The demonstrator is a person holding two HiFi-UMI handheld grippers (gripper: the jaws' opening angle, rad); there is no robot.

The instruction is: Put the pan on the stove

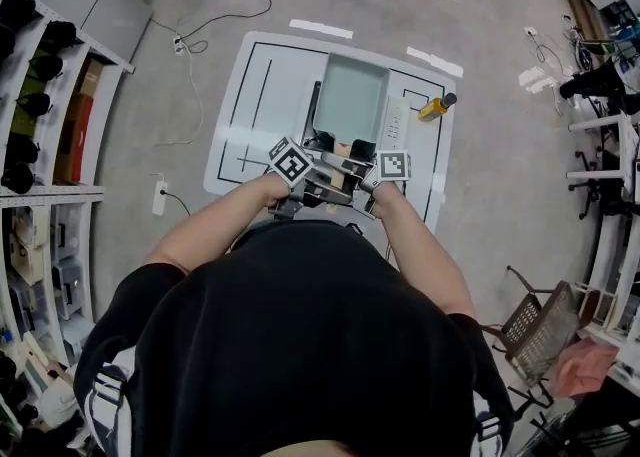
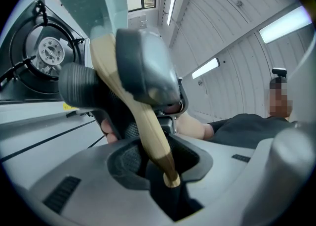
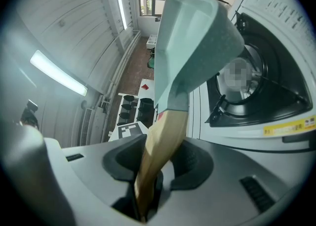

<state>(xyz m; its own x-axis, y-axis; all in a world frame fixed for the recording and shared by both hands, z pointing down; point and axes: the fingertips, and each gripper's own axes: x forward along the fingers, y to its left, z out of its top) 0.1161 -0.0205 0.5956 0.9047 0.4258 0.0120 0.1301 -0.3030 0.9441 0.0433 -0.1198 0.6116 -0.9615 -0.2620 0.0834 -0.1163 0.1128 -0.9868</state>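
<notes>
Square pale-green pan point(image 1: 350, 95) sits over the stove point(image 1: 398, 121) on the white surface point(image 1: 250, 95). Cannot tell from the head view whether it rests on the grate or hangs just above. Both gripper views show the burner point(image 3: 256, 84) just beside the pan body.

Left tongs point(image 2: 163, 170): narrow, clamped on the wooden handle point(image 2: 148, 126) near its butt end. Right tongs point(image 3: 145, 190): also clamped on the same handle, further up toward the pan. So 2 grips on 1 handle, tongs close together.

Handling, as a judgement:
- Pan is rigid metal and probably moderately heavy, with the weight well out past the handle, so it will want to droop at the front.
- The handle is smooth and tapered, so it may twist or slide in the pads.
- The 2-grip hold near the pan end counters this.
- The handle is the right place to hold, not the thin rim.
- Not fragile, but set it flat and centred on the burner.

Yellow bottle point(image 1: 437, 105) stands near the stove's right side, apart from the pan.
</notes>
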